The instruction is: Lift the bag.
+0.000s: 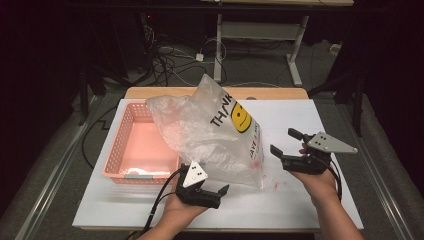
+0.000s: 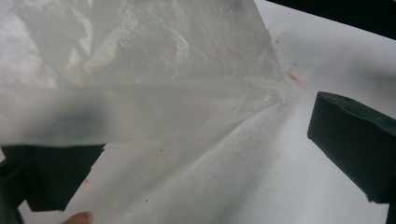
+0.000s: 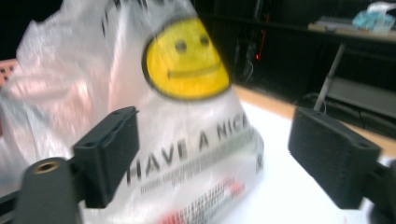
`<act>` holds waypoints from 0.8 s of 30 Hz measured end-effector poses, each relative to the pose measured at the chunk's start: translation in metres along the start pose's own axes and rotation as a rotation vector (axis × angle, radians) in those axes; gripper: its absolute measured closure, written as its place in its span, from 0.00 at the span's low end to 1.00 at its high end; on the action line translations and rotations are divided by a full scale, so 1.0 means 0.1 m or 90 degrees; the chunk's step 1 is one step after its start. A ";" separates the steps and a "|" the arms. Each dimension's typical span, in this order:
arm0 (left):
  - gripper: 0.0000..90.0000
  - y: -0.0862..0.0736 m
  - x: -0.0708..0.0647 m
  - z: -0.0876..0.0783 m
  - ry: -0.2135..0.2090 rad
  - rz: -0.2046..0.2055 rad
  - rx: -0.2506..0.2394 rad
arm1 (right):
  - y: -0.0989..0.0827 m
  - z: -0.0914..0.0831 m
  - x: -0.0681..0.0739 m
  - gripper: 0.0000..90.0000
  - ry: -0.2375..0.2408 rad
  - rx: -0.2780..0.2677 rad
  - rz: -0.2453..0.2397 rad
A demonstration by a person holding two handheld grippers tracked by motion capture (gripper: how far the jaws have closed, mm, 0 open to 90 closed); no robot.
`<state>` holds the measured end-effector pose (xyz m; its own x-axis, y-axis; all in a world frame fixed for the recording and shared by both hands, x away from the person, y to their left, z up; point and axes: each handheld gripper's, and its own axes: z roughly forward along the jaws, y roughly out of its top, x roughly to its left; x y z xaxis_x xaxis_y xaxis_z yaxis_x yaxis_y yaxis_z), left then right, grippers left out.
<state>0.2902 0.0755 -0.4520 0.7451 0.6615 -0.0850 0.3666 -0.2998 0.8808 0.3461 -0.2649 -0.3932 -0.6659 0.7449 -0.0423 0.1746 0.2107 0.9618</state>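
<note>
The plastic bag [image 1: 212, 132] stood puffed up near the middle of the table [image 1: 295, 200], a thin, see-through sack printed with a yellow smiley face [image 1: 241, 118] and black lettering, its back part leaning over the near right corner of the pink basket [image 1: 131, 150]. It looked very light and wholly limp, the sort of film that crumples, slides between hard pads and catches any draught, so it would likely sag or spill its shape as soon as it was lifted; it seemed to hold nothing heavy, though its inside was too cloudy to be sure. The best places to take hold were probably a gathered fold at its top edge or the flat seam along its bottom, where several layers lie together and a pinch would bite. The left gripper [image 1: 212, 192] lay low at the bag's near bottom corner with its jaws spread wide; in the left gripper view a sheet of the film hung across one jaw, but nothing was pinched. The right gripper [image 1: 286, 142] hovered just beside the bag's printed side, jaws apart and closed on nothing. The table top was smooth and white, marked with a few faint red smears [image 1: 275, 186] near the bag's foot, and offered little friction to keep the bag from skating. Beyond it the room was dark, with cables [image 1: 170, 60] strewn on the floor and the legs of another desk [image 1: 260, 35].
</note>
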 end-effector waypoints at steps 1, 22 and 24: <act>0.00 -0.02 0.00 0.00 0.000 -0.003 -0.007 | -0.05 -0.01 0.00 0.16 0.003 0.005 0.002; 0.00 -0.18 0.03 0.08 -0.003 -0.029 0.011 | -0.80 -0.25 0.02 0.00 -0.033 0.084 0.053; 0.00 -0.18 0.04 0.08 -0.001 -0.032 0.012 | -0.79 -0.26 0.01 0.00 -0.030 0.081 0.051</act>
<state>0.2909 0.0779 -0.4724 0.7267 0.6746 -0.1298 0.4139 -0.2792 0.8664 0.3129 -0.2971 -0.4627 -0.6112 0.7912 0.0179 0.3182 0.2251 0.9209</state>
